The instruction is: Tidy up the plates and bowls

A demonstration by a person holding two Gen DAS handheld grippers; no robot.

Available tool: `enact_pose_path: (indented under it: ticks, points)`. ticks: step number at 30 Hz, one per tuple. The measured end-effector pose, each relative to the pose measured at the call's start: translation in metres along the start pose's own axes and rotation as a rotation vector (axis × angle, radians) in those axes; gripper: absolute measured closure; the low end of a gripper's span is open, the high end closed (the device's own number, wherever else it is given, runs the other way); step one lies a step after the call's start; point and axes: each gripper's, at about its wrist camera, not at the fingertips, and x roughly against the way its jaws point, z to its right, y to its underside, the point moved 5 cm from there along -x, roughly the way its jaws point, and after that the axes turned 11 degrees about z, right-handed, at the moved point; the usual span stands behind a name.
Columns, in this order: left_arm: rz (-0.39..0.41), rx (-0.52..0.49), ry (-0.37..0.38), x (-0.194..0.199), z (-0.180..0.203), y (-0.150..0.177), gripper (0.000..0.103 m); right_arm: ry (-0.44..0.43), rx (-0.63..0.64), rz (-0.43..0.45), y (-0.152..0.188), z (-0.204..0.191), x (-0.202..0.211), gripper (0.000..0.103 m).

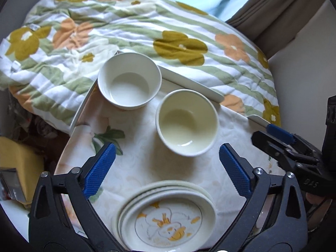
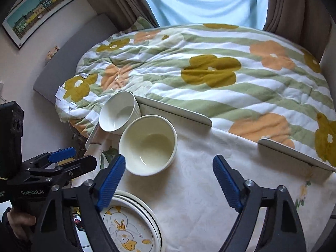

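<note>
Left wrist view is showing plates [image 1: 166, 214] sitting stacked; beyond the stack, two bowls [image 1: 187, 121] are waiting unnested, both grippers [image 1: 167, 163] hanging released, empty.

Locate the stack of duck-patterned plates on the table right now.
In both wrist views the stack of plates sits at the table's near edge, just in front of the cream bowl; the white bowl stands farther back, by the floral quilt.

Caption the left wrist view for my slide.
Open left gripper above stacked plates, two empty bowls beyond.
</note>
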Motion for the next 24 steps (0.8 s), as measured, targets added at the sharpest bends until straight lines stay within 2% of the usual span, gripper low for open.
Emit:
enact_pose_path:
  ticks: [3,5,7,10,13,15,17,18,20,24]
  points:
    - [-0.073,0.016,0.013,-0.039,-0.008,-0.001,0.025,0.010,-0.034,-0.074,0.003,0.002,-0.038,0.039]
    - [-0.116,0.013,0.017,-0.059,-0.010,0.002,0.041,0.012,-0.054,-0.111,0.008,0.004,-0.057,0.045]
    - [-0.151,0.003,0.018,-0.079,-0.011,0.006,0.050,0.017,-0.071,-0.133,0.011,0.005,-0.071,0.053]
    - [-0.178,-0.005,0.028,-0.094,-0.013,0.007,0.054,0.016,-0.097,-0.151,0.013,0.008,-0.085,0.062]
    - [-0.186,-0.002,0.036,-0.102,-0.013,0.007,0.067,0.019,-0.110,-0.169,0.015,0.009,-0.095,0.072]
    - [-0.191,-0.005,0.040,-0.105,-0.013,0.006,0.070,0.021,-0.114,-0.165,0.016,0.009,-0.097,0.079]
    - [-0.189,-0.009,0.040,-0.107,-0.011,0.006,0.081,0.037,-0.116,-0.159,0.016,0.009,-0.099,0.086]
    - [-0.187,-0.010,0.042,-0.107,-0.010,0.005,0.082,0.046,-0.119,-0.157,0.016,0.010,-0.100,0.090]
    - [-0.177,-0.019,0.051,-0.106,-0.006,0.004,0.083,0.044,-0.137,-0.148,0.016,0.012,-0.098,0.092]
    - [-0.171,-0.059,0.020,-0.106,-0.001,0.003,0.083,0.046,-0.145,-0.144,0.016,0.013,-0.099,0.092]
